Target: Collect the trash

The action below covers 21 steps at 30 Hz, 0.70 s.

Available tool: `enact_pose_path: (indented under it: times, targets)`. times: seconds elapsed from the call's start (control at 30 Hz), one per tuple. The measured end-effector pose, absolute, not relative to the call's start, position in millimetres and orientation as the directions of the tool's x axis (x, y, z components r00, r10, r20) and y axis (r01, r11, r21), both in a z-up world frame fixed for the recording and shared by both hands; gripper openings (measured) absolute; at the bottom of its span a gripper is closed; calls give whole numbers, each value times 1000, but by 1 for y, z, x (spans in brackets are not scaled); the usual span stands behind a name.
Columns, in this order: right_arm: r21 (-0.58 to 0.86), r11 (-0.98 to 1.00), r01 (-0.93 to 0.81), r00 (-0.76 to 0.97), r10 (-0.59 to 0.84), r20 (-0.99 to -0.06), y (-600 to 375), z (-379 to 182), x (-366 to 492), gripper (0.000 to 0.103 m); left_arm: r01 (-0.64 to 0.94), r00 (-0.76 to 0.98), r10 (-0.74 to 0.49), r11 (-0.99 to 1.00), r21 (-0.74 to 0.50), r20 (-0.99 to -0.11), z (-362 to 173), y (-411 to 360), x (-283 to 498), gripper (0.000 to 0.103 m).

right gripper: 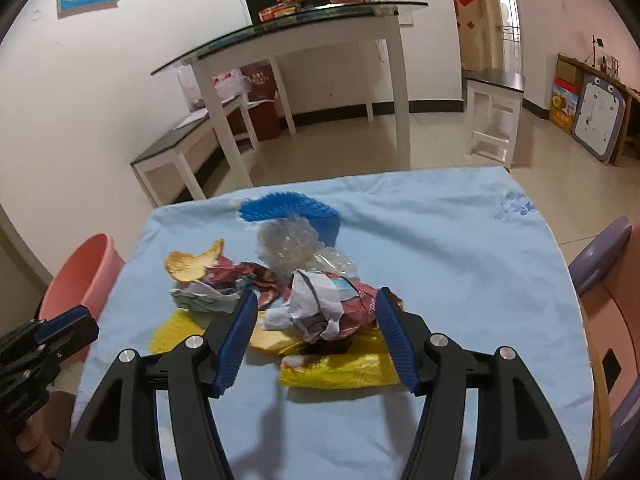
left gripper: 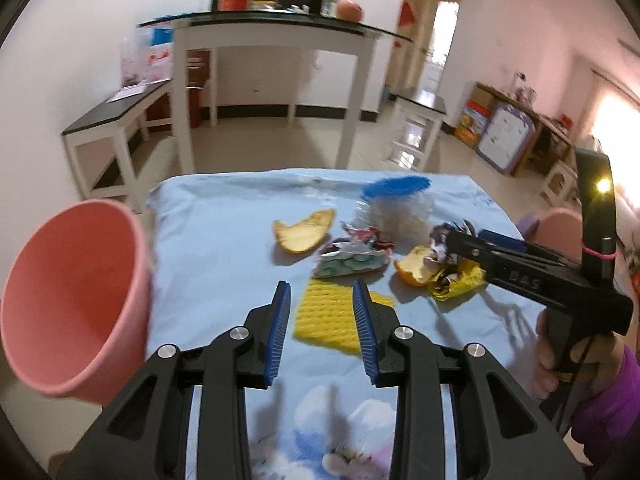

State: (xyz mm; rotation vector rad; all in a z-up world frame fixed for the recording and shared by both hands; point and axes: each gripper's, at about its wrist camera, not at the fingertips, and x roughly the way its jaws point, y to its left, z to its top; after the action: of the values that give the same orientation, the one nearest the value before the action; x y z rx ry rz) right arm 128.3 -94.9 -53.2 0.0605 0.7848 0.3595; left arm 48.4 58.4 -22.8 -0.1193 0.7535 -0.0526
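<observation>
Left wrist view first: the left gripper (left gripper: 322,320) hangs over the near part of the table (left gripper: 208,248), which has a light blue cloth on it, and its blue-padded jaws are spread apart with nothing between them. Right past the fingertips sits a yellow sponge (left gripper: 332,320), flat on the cloth. Further out there's the trash pile: a piece of orange peel (left gripper: 302,230), a crumpled printed wrapper (left gripper: 352,256) just right of it, another orange peel (left gripper: 416,268), and a yellow wrapper (left gripper: 456,282) touching that second peel. Behind those is a clear plastic wad (left gripper: 396,212) with a blue scrubber thing (left gripper: 394,188) on the far side. A pink bin (left gripper: 72,296) is off the left edge of the table, opening tilted toward the camera. The right gripper (left gripper: 440,240) comes in from the right, tips at a crumpled paper wad over the pile; can't tell from here if it's pinching it.

Right wrist view: the right gripper (right gripper: 316,320) has its jaws wide and released, sitting on either side of a crumpled paper ball (right gripper: 320,308), pads apart from it as far as I can see. The yellow wrapper (right gripper: 340,372) lies just under and nearer than the ball. The peel (right gripper: 192,264) and plastic wad (right gripper: 288,244) are further out, the blue scrubber (right gripper: 288,208) is beyond them. Pink bin (right gripper: 80,276) is off the left side, and the left gripper (right gripper: 60,332) pokes in at the near left.
</observation>
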Motion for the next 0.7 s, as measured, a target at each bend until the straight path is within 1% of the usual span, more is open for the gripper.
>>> enact_pose_path:
  times: [0.17,0.2,0.27,0.4,0.47,0.6,0.7]
  targets:
    - [177,942,-286,653,327,-683,-96,-63,136,60,45,697,-87,996,-78,-712,-37,49,76,33]
    - [174,942,-288,658,327,-678,-97,-64,136,59,48,694,-86,996,-73,-715,-39,49,80,33]
    - [167,942,-290,667,324,-670,-99,-65,136,50,57,683,-83,997,-60,-725,-45,49,92,33]
    - [209,933,-292,660,355,-662,-105,-67,138,45,74,660,-85,996,-48,-746,-57,50,115,33]
    - [237,927,-291,655,374,-657,-109,-67,139,43,87,649,-103,994,-61,-754,-62,52,120,33]
    - [294,911,-289,642,412,-647,-117,-69,142,41,132,651,-160,986,-97,-742,-69,53,126,33]
    - [306,906,-292,637,423,-644,-119,-70,142,40,162,665,-180,982,-94,-725,-70,48,124,33]
